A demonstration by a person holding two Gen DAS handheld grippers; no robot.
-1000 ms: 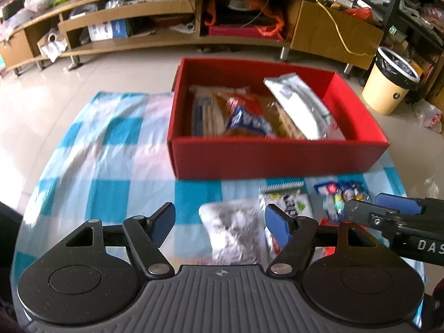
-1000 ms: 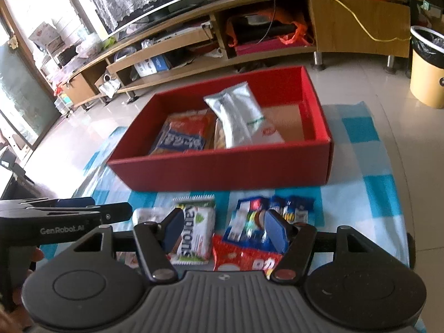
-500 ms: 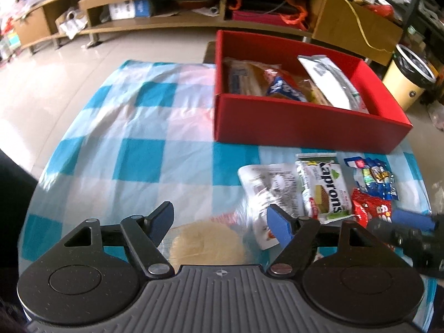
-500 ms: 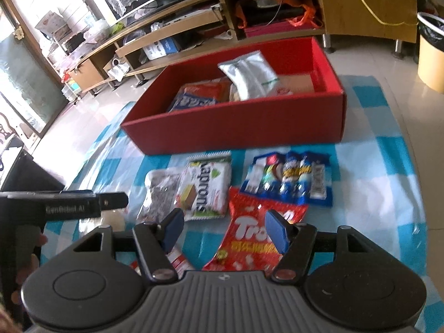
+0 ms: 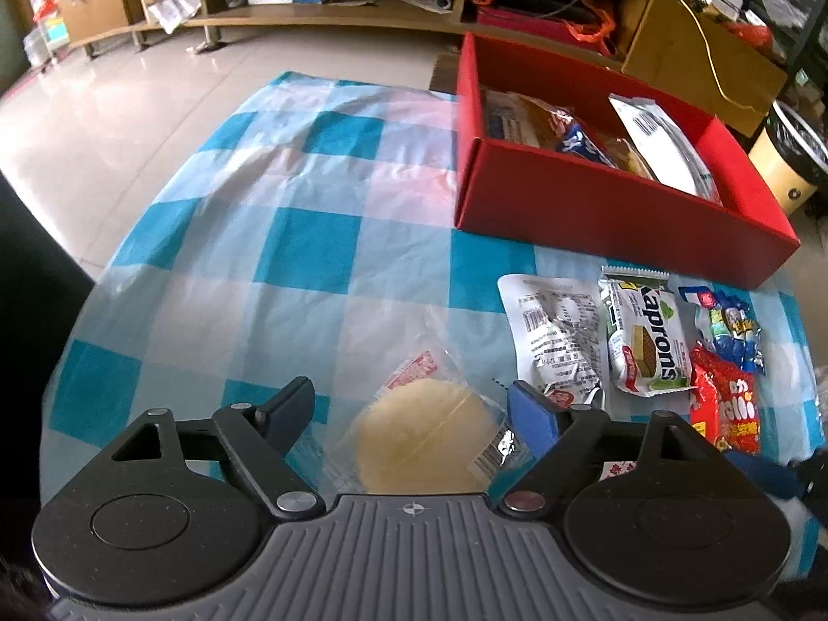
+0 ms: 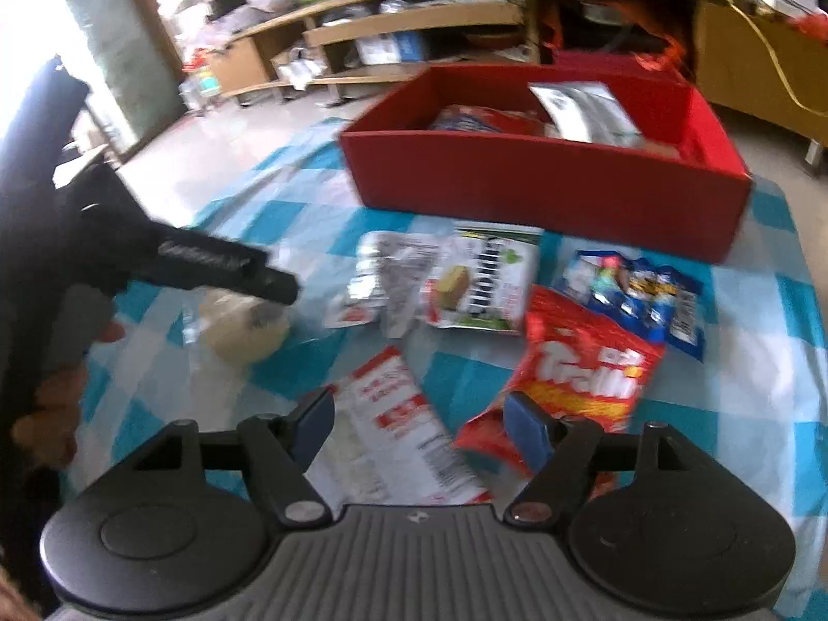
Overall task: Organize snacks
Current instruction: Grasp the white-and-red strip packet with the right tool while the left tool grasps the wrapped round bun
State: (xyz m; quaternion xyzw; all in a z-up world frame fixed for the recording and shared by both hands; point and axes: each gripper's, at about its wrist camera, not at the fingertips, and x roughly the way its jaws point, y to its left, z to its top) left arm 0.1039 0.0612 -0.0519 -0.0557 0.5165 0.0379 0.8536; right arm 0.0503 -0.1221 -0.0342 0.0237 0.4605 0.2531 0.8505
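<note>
Round cake pack (image 5: 422,432): flat on the checked cloth (image 5: 290,191), now right between the left tongs (image 5: 411,406), not yet touched.
White pack with red print (image 6: 398,429): near edge of the cloth, now between the right tongs (image 6: 419,422), lying loose.
Left tongs: wide, just opened more, moved from the silver pack (image 5: 556,334) over to the round cake.
Right tongs: about half wide, just opened more, slid away from the candy packs toward the near edge; picture blurred.
Meaning for the job: looks like two picks being set up at once, one pack for each hand; nothing gripped yet.
Red box (image 5: 616,209): far side of the cloth, already some packs inside, room left at one end.
Still out on the cloth: silver pack, green wafer pack (image 5: 647,341), blue candy pack (image 6: 639,295), red gummy bag (image 6: 585,362), all in a bunch just in front of the box.
Words, wafer pack: "Kaprons".
Words, gummy bag: starts "Trol", rest blurred.
Words, other packs: too small or smeared to read.
Words, left tool body: some white letters, too blurred to read.
Farther off: floor, long wooden shelf (image 5: 331,10), bin (image 5: 792,165) beside it.
</note>
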